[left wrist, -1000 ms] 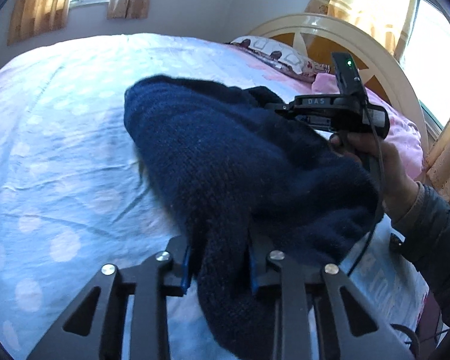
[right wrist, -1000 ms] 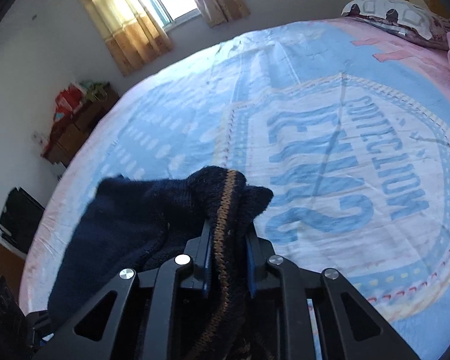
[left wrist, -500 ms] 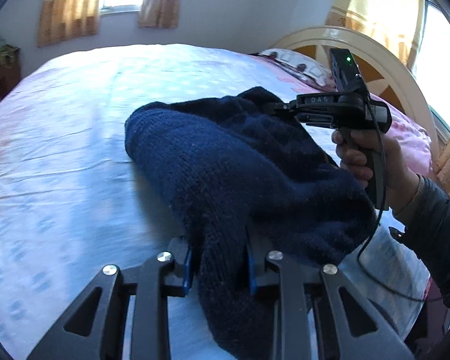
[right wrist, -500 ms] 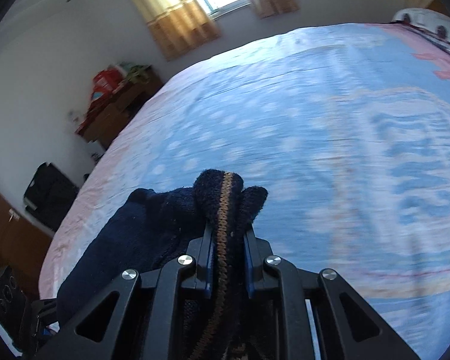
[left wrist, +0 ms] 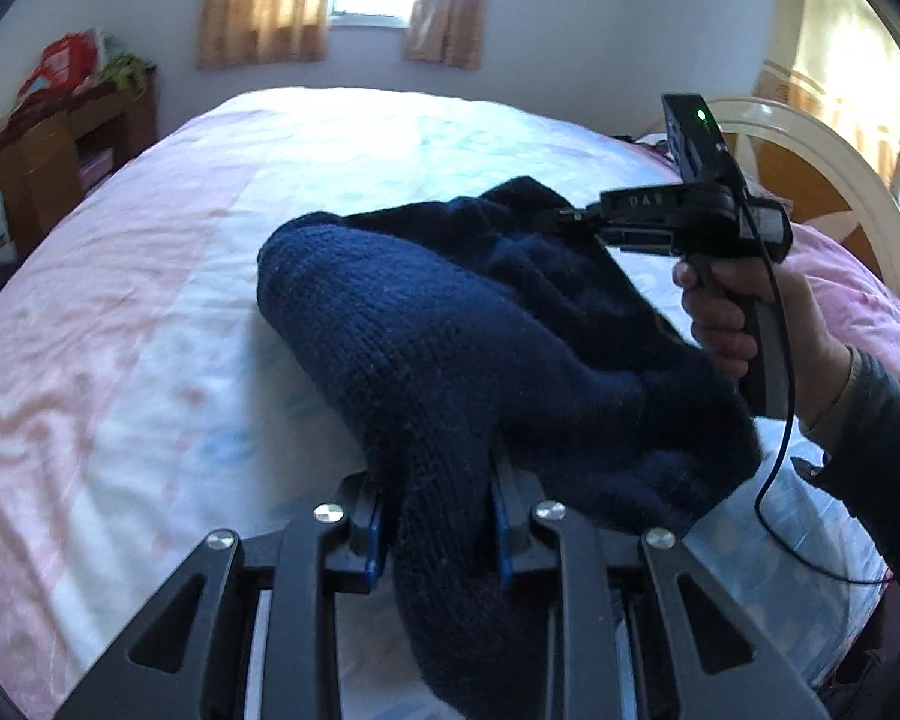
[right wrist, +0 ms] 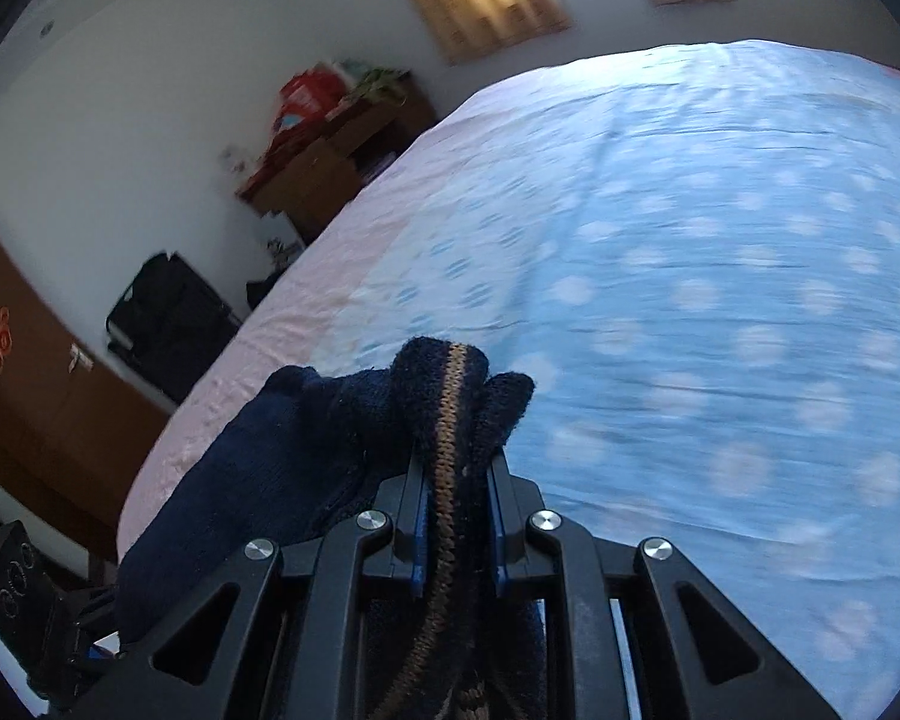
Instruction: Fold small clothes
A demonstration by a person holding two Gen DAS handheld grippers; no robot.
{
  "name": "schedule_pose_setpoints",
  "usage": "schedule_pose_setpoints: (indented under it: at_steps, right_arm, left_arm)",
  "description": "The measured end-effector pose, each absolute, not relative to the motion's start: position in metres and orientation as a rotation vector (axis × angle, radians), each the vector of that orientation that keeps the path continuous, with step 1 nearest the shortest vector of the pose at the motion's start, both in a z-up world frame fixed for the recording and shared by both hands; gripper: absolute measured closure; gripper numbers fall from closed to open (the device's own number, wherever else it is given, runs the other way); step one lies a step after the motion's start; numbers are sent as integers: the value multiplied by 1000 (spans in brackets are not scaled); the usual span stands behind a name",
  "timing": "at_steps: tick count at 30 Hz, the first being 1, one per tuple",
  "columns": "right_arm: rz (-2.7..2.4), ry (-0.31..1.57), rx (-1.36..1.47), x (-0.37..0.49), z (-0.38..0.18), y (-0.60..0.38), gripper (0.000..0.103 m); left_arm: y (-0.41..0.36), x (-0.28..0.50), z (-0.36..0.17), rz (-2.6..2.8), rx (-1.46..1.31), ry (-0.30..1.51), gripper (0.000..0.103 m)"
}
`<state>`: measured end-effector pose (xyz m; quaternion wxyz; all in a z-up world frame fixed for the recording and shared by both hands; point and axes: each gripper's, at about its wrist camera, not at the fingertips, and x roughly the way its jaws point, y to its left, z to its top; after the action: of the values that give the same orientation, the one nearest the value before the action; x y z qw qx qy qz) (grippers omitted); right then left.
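A dark navy knitted sweater (left wrist: 450, 348) hangs bunched between both grippers above the bed. My left gripper (left wrist: 438, 516) is shut on a thick fold of it at the bottom of the left wrist view. My right gripper (right wrist: 453, 498) is shut on an edge of the sweater (right wrist: 306, 456) with a brown stripe. The right gripper also shows in the left wrist view (left wrist: 570, 219), held by a hand at the right, clamped on the sweater's far side.
The bed (left wrist: 150, 312) has a light blue and pink dotted sheet (right wrist: 690, 276). A headboard (left wrist: 822, 180) stands at the right. A wooden desk with clutter (right wrist: 330, 150) and a black bag (right wrist: 168, 318) stand beyond the bed's edge by the wall.
Both grippers have swung to the left with the sweater held between them; the views now face the window wall and desk. Both grips stay unchanged.
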<state>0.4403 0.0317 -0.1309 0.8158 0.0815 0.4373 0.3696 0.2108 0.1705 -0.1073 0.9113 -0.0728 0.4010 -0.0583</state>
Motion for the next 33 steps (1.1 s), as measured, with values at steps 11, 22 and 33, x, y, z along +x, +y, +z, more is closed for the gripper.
schedule_pose_setpoints:
  at_steps: [11,22,33]
  right_arm:
    - [689,869,61,414,-125,17,72]
    - [907,858,-109,287,-127,33,62]
    - [815,854,-15,293,-165,3,62]
  left_arm:
    - [157,198,-126,-13,-101,812,43]
    - [155,212,-124,76,-45,746,21]
    - [144,202,-139,86,-29,790,7]
